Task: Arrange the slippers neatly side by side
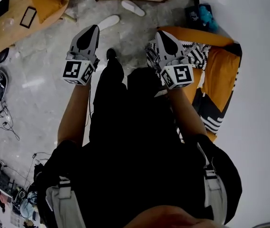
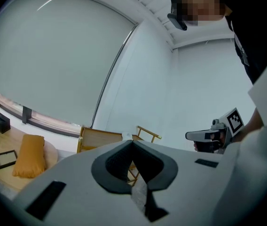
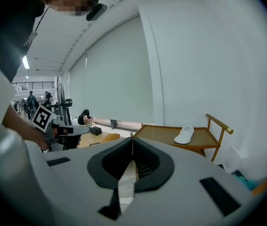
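currently left gripper (image 1: 93,30) and right gripper (image 1: 161,33) jaws pressed together, empty (nearest white slipper (image 1: 109,22) well ahead); risk: arriving unopened would just shove it askew.

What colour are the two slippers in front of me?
White, both the nearer slipper and the farther slipper; the head view shows them best.

Speckled grey floor (image 1: 44,70), white walls (image 3: 194,55) — wooden chair (image 2: 98,139), round table (image 1: 11,27) (orange cushion (image 1: 47,1) atop)
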### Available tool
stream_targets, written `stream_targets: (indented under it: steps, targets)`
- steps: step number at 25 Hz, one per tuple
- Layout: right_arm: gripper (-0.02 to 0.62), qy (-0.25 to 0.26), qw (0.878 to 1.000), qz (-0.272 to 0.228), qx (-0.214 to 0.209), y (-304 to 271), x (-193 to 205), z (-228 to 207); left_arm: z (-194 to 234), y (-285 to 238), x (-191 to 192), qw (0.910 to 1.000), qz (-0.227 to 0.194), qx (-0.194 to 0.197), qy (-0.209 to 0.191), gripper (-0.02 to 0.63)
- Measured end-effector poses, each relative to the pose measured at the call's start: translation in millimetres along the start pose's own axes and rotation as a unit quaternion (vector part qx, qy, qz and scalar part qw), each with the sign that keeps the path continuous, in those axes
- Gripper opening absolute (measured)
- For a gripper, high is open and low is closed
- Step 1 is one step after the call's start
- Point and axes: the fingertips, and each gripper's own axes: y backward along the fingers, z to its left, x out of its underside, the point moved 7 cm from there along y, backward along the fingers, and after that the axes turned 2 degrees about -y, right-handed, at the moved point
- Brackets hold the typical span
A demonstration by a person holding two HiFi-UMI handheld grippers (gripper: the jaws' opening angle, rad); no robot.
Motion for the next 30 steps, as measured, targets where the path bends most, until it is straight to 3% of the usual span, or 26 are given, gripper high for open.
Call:
stream_targets:
  steps: [10,19,30]
  targets:
    - [0.032,-0.033,0.999,0.022,-0.011,-29.0,51.3,-86.5,-3.3,-59.8,48.0,0.998,0.042,-0.035,-0.031,0.015]
    - [0.032,-0.056,0.997,0.031,-0.049,-60.3,101.6,-159.3,-21.4,-115.7,112.8,0.9935,0.067,-0.077,-0.051,0.015]
    - [0.032,-0.056,0.992,0.054,-0.103,-121.9,175.3,-186.1,2.4,-174.6,195.2,0.9805,0.167,-0.048,-0.092,0.015]
